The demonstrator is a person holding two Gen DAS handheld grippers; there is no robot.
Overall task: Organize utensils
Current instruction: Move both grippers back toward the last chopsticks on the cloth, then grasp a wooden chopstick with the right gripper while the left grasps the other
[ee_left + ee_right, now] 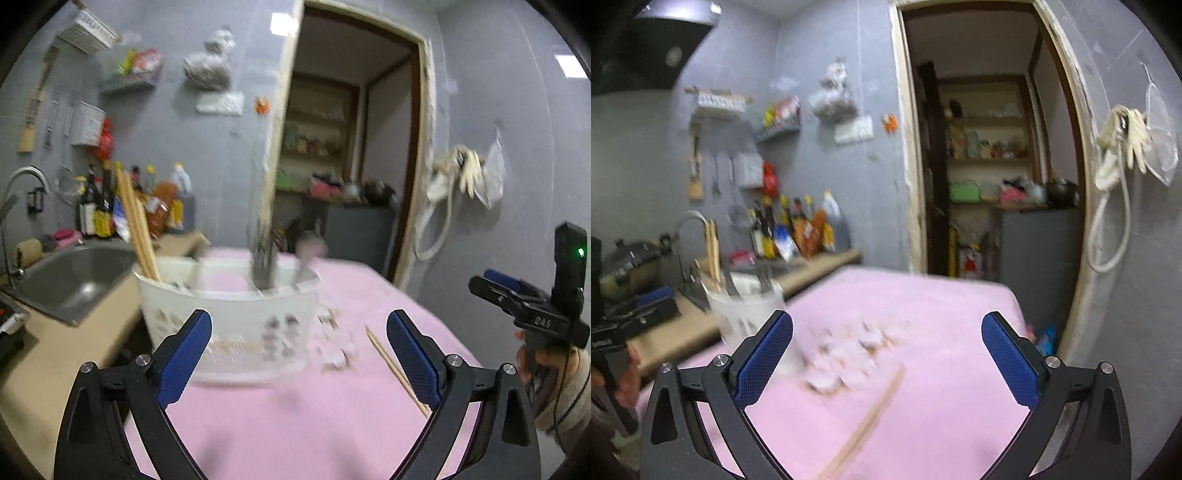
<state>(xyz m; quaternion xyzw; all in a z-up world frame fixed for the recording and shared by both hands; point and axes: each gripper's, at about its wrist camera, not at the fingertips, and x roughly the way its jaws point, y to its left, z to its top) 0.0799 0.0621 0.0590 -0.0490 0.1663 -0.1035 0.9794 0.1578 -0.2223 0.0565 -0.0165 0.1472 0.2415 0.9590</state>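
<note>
Standing on the pink tabletop [295, 424]: white utensil holder [236, 332], holding chopsticks [138, 221] upright. Loose chopstick [395, 369] lying beside it. Left tongs [299, 358] and right tongs [886, 358] both hovering spread, gripping nothing.

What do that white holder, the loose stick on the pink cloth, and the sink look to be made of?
Holder: probably white plastic, smooth, faintly translucent walls, printed front; blur hides detail.
Stick: looks like pale bamboo or wood, matte tan, a thin chopstick.
Sink: likely stainless steel, grey with a dull brushed sheen.
Cloth: soft matte fabric.
</note>
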